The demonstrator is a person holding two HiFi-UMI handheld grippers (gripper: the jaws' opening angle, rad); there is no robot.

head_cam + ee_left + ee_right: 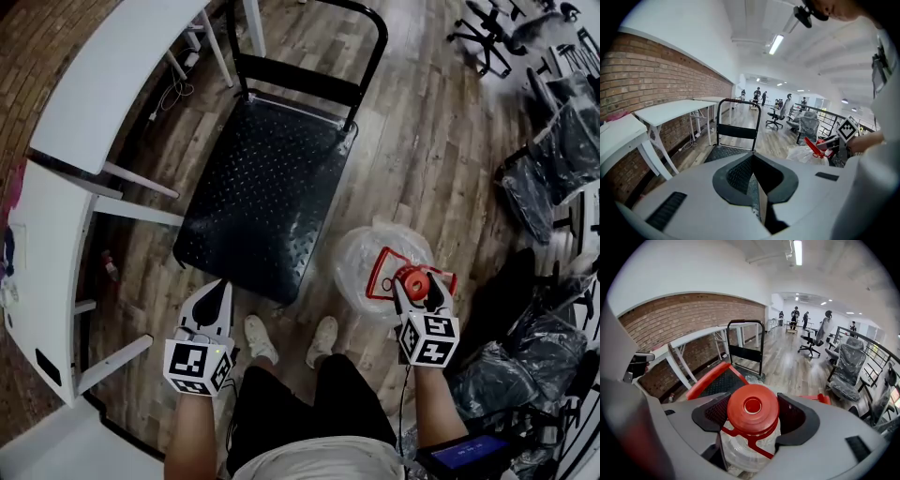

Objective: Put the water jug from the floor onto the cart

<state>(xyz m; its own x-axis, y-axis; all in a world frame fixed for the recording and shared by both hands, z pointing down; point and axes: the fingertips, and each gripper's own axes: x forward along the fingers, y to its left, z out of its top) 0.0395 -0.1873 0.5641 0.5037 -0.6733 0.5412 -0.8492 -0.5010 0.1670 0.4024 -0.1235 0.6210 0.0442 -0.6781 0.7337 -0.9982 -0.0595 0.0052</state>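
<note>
The right gripper [752, 417] is grey; in its claw the water jug [740, 452] is clear, cap [753, 408] and handle [707, 377] red; beyond the claw the cart [267, 178] is studded black.

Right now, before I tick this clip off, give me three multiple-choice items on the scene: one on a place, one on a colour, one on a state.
1. Where is the water jug relative to the cart?
A. On its deck.
B. Off it, by its near right corner.
C. Hung on its handle.

2. What colour is the jug's cap?
A. Blue.
B. White.
C. Red.

3. How does the left gripper stand?
A. Shut, nothing in it.
B. Open around the cart's handle.
C. Shut on the jug.

Answers:
1 B: the head view shows the jug beside the cart's corner, not on its deck.
2 C: the right gripper view looks straight at the red cap.
3 A: the left gripper view shows its jaws together with nothing between them.
</note>
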